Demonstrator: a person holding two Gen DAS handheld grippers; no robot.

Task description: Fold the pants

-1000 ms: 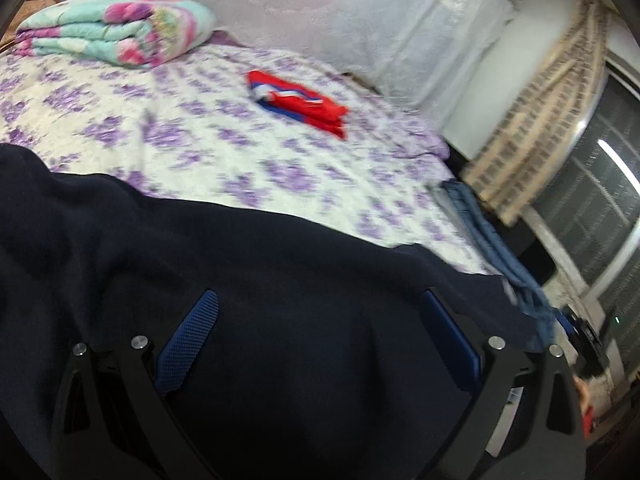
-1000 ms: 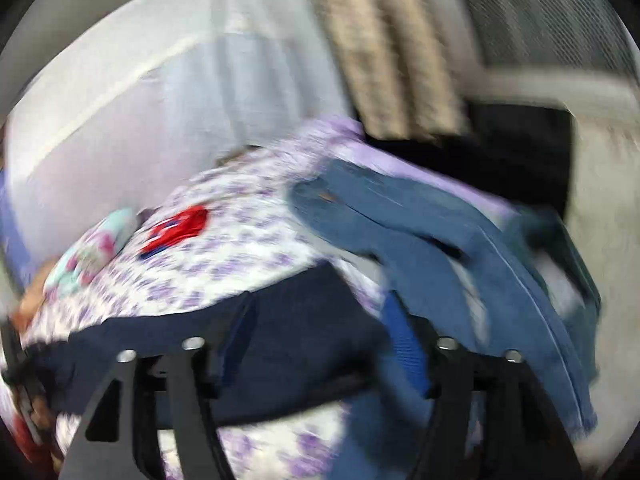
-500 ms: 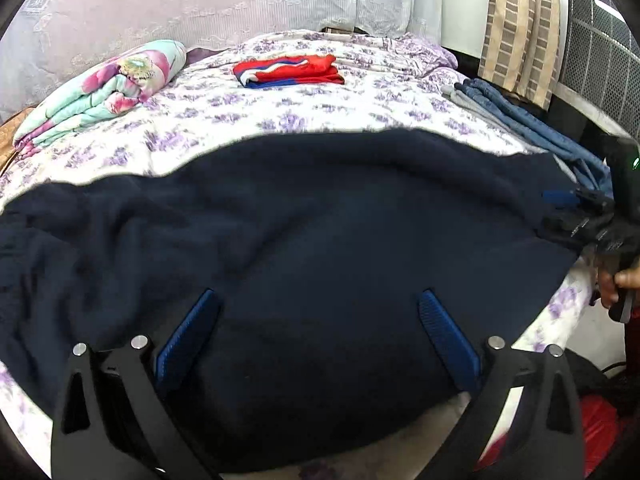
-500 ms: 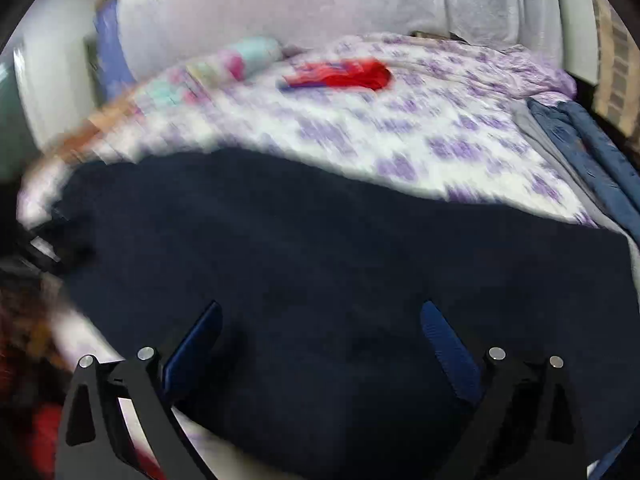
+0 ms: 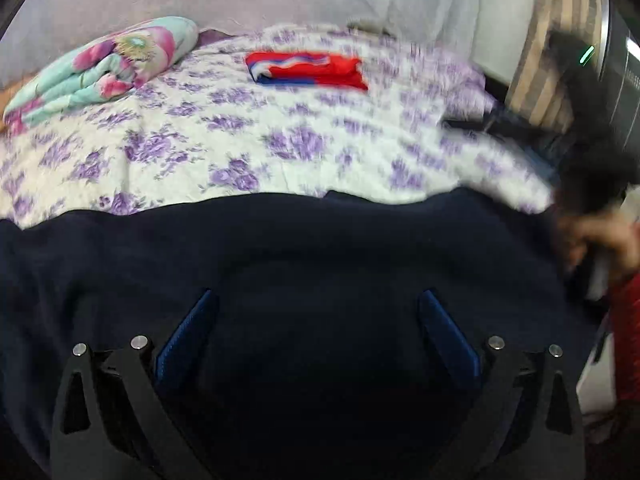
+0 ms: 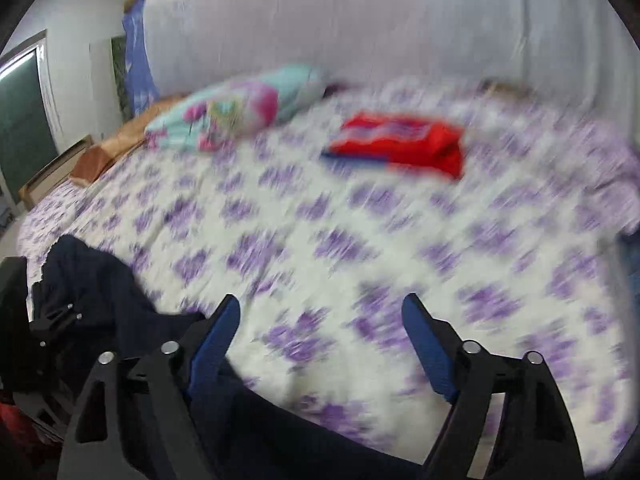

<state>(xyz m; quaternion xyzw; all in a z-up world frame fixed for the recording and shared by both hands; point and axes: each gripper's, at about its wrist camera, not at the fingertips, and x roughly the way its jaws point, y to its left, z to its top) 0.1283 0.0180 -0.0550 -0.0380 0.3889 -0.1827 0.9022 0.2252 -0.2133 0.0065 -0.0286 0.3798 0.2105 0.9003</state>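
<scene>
Dark navy pants [image 5: 320, 264] lie across the near part of the bed and fill the lower half of the left wrist view. My left gripper [image 5: 316, 320] hovers over them, open, both blue pads wide apart. In the right wrist view the pants [image 6: 96, 296] are bunched at the lower left, and their edge runs along the bottom under the fingers. My right gripper [image 6: 320, 324] is over the flowered sheet [image 6: 360, 240] with its jaws closing; no cloth is pressed between the pads. The right gripper shows as a black blur [image 5: 592, 160] above a hand [image 5: 600, 240].
A folded red, white and blue garment [image 5: 308, 70] lies mid-bed, and a rolled floral blanket [image 5: 104, 64] sits at the far left. Dark clothes [image 5: 516, 128] lie at the bed's right edge below a striped curtain [image 5: 556, 48]. White drapery backs the bed.
The right gripper has swung left across the pants, from the jeans at the bed's right edge to above the flowered sheet. The left view shifted a little; its jaws stayed wide.
</scene>
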